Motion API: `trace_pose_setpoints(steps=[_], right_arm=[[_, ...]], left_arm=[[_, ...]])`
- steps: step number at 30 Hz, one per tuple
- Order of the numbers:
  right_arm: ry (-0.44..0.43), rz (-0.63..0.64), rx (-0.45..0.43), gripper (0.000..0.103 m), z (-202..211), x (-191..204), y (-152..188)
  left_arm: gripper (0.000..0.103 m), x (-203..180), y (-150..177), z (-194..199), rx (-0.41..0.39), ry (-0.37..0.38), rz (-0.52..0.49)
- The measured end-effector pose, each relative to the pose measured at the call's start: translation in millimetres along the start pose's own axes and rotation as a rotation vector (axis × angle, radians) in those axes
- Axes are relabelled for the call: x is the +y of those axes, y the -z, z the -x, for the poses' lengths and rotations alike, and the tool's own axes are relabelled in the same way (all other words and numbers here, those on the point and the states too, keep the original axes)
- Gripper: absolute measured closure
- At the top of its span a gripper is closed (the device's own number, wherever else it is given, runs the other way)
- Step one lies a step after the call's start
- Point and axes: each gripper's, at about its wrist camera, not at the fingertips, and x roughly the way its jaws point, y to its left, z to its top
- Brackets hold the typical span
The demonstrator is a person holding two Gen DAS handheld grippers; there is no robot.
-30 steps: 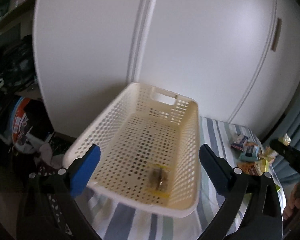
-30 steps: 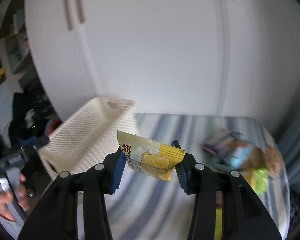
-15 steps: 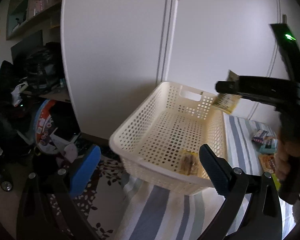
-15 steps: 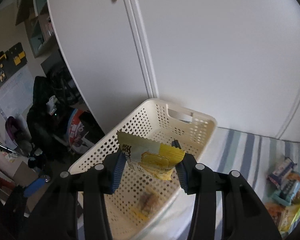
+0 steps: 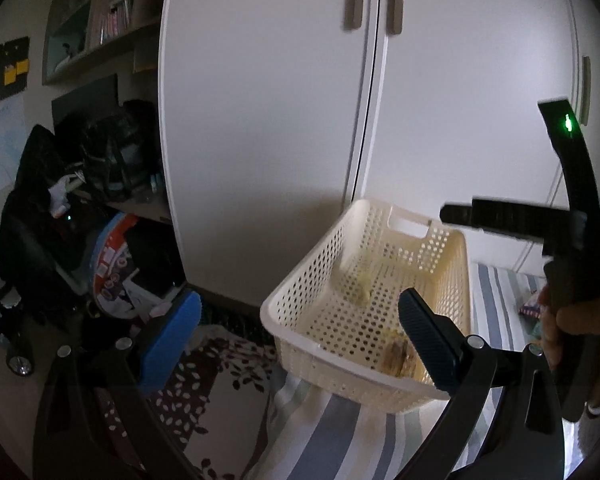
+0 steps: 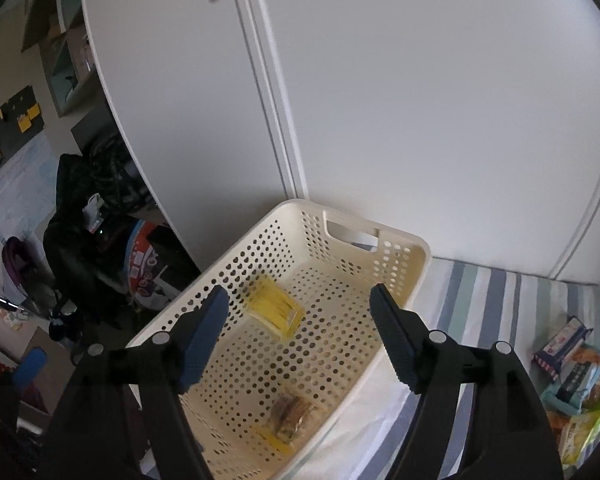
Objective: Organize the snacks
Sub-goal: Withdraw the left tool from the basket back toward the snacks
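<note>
A cream perforated basket [image 6: 396,280] [image 5: 284,312] sits at the left end of a striped surface. A yellow snack packet [image 6: 274,306] [image 5: 358,284], blurred, is inside the basket below my right gripper [image 6: 300,328], which is open and empty above it. A brown snack in clear yellow wrap [image 6: 294,416] [image 5: 398,354] lies on the basket floor near the front. My left gripper [image 5: 300,332] is open and empty, held at the basket's near left corner. A pile of snack packets [image 6: 576,380] lies at the right on the striped surface.
White wardrobe doors [image 6: 420,100] stand close behind the basket. Left of the surface the floor holds dark bags and clutter [image 5: 80,220] on a patterned rug [image 5: 220,376]. A person's hand [image 5: 580,332] holds the right gripper's handle.
My right gripper opened over the basket and the yellow packet dropped out of it into the basket. The left gripper drew back and swung left.
</note>
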Motion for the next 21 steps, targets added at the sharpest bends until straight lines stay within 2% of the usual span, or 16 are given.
trace_pose_setpoints(steps=[3, 11, 16, 21], right_arm=[[0.004, -0.012, 0.0, 0.03, 4.1, -6.4, 3.5], [0.021, -0.049, -0.01, 0.03, 21.8, -31.3, 14.6], [0.053, -0.103, -0.02, 0.03, 38.1, -60.6, 21.5], [0.088, -0.161, -0.039, 0.03, 60.6, -94.1, 31.3]], left_arm=[[0.003, -6.8, -3.7, 3.5, -0.016, 0.0, -0.012], [0.003, -21.1, -7.4, 14.2, -0.053, 0.084, -0.002], [0.003, -30.5, -9.7, 18.2, -0.063, 0.131, 0.008], [0.003, -50.9, -11.3, 23.3, -0.071, 0.153, -0.026]])
